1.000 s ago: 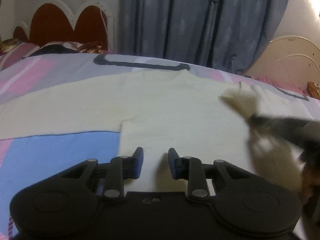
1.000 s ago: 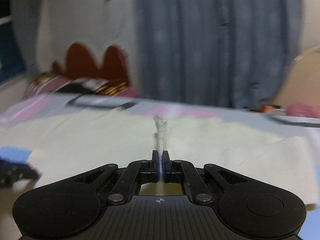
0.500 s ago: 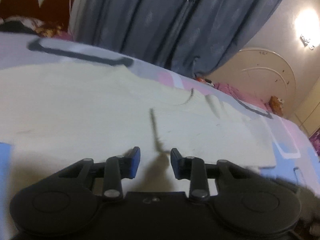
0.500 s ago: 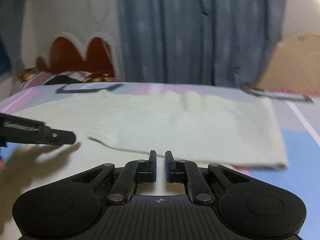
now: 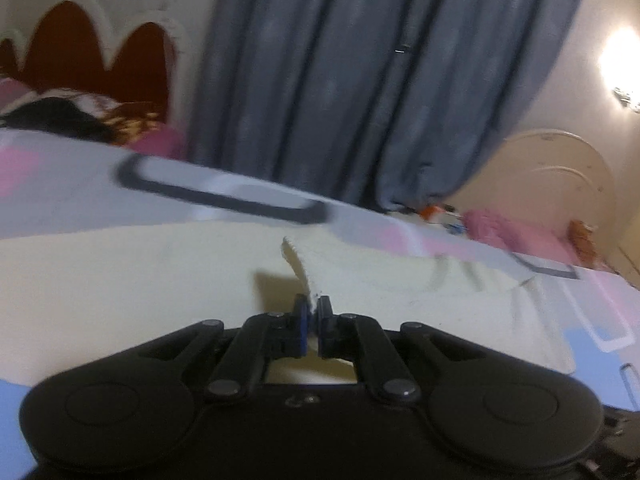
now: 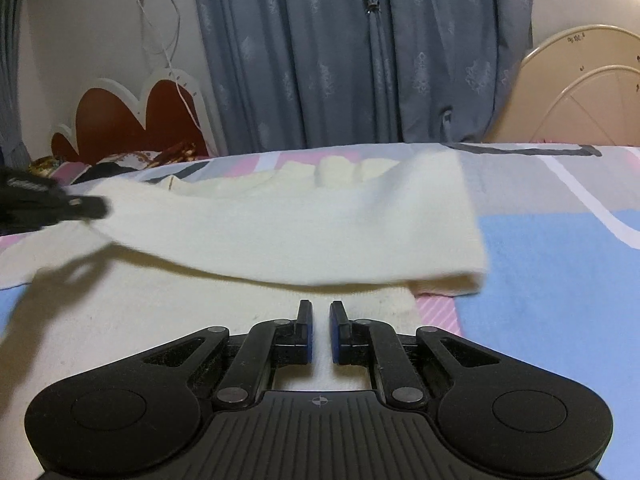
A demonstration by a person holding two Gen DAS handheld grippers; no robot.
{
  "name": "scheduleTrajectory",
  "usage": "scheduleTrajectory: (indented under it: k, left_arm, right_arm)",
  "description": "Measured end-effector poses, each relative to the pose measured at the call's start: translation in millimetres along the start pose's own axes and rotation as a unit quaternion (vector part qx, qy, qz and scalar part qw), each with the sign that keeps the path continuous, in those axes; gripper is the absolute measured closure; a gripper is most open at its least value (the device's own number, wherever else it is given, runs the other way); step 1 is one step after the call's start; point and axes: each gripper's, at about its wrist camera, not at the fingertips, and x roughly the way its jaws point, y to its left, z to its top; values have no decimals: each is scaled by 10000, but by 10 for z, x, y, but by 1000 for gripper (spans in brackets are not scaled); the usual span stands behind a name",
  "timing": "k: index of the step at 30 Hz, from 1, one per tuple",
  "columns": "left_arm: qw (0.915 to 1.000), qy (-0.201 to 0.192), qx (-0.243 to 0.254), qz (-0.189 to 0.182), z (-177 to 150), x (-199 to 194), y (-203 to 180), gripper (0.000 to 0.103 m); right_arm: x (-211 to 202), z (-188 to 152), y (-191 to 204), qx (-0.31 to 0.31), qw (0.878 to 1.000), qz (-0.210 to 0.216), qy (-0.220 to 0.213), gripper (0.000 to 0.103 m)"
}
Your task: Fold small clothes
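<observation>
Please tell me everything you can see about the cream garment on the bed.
The cream garment looks like a soft knit. It lies spread on the patterned bed cover, with one part folded over across the rest. The left tongs are shut on an edge, which stands up between the pads. The right tongs hover over its near hem, slightly open, holding nothing.

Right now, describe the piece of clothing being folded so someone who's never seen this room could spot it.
Find the bed in front of the blue-grey curtains, covered by a sheet of pink, blue and grey blocks. Spread across it lies a cream knit garment, one flap doubled over. It is the only plain, pale thing on that patterned sheet.
</observation>
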Motion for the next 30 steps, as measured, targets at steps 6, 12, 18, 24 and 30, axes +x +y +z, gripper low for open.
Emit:
scheduleTrajectory:
  k: [6, 12, 18, 24, 30]
  left_arm:
    - [9995, 159, -169, 237, -96, -1, 240, 99]
    - [9990, 218, -217, 313, -209, -8, 265, 99]
    - [9987, 304, -34, 415, -209, 17, 267, 85]
    - [9945, -286, 545, 843, -109, -209, 13, 68]
    - [9921, 109, 1084, 626, -297, 229, -325, 64]
  right_arm:
    - [20, -3, 7, -29, 10000, -25, -6, 94]
    - [22, -6, 17, -72, 10000, -53, -2, 94]
    - [23, -3, 15, -63, 10000, -46, 5, 94]
    - [-127, 142, -60, -23, 9990, -163, -409, 94]
    - [253, 261, 15, -313, 9992, -186, -193, 94]
